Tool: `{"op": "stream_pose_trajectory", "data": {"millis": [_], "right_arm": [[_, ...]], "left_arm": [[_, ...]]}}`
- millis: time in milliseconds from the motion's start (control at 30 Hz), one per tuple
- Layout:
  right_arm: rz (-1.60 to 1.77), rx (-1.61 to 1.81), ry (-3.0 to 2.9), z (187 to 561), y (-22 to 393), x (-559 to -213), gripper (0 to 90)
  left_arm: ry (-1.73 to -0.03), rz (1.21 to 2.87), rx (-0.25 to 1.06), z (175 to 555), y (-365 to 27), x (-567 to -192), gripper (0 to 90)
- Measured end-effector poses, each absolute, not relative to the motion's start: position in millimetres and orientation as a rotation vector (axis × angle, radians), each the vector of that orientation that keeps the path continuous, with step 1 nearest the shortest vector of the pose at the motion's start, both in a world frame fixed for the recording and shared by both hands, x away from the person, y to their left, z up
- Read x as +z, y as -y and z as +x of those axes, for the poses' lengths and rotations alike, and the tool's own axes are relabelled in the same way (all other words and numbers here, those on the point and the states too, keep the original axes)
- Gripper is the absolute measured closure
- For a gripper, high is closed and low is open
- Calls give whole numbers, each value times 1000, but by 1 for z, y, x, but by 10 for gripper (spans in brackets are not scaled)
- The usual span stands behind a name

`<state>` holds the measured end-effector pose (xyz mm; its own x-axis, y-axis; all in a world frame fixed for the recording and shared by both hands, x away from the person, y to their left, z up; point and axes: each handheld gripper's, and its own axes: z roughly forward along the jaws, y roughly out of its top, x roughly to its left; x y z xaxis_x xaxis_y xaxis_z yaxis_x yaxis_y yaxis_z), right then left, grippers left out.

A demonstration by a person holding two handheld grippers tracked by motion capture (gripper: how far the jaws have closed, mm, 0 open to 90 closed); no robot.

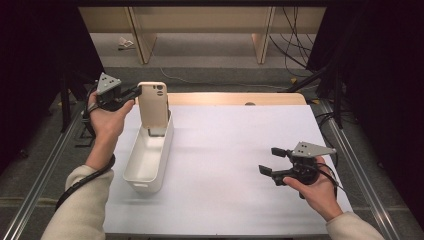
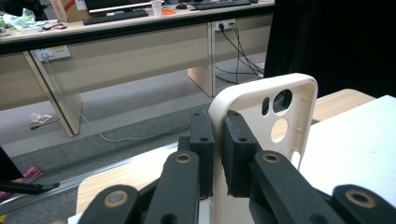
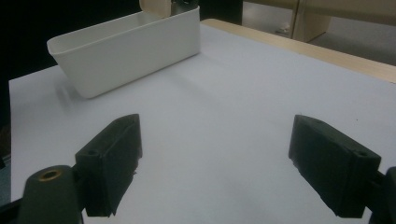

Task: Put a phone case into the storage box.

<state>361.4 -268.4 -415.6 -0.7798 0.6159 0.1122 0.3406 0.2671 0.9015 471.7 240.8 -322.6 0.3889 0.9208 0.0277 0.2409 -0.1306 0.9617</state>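
High view: a white sheet (image 1: 225,165) covered the pale wooden table (image 1: 235,98), with grey carpet and desk legs across the upper frame. At left of centre, the left gripper (image 1: 134,92) pinched the edge of a beige phone case (image 1: 153,104), held upright over the far end of a white bin (image 1: 148,162). At lower right, the right gripper (image 1: 272,161) hovered with jaws wide, holding nothing.

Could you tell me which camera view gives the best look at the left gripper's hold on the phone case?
The left gripper view: the left gripper pinches the phone case by its side rim, pads on both sides. The high view shows the case upright above the white bin, grip small. The right gripper view catches a cream corner behind the bin.
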Motion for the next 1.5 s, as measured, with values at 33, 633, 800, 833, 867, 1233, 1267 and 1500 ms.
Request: {"op": "stream_pose_trajectory", "data": {"millis": [33,633,800,833,867,1233,1267,1500], "right_arm": [[884,1519,-2279,361,268,-416,181],[883,1518,-2283,361,268,-416,181],[884,1518,-2283,362,268,-416,182],[885,1518,-2284,362,268,-416,182],[886,1518,-2284,362,268,-416,182],[889,1517,-2287,362,268,-417,183],[889,1517,-2287,362,268,-417,183],[888,1514,-2290,362,267,-417,183]], "left_arm": [[-1052,1622,830,472,-241,-323,832],[-1064,1641,830,479,-243,-332,832],[-1062,1661,823,483,-243,-337,832],[-1064,1665,819,484,-243,-338,832],[-1065,1667,816,485,-243,-339,832],[-1070,1683,772,488,-245,-355,831],[-1072,1682,768,489,-246,-358,831],[-1070,1691,754,491,-249,-369,831]]}}
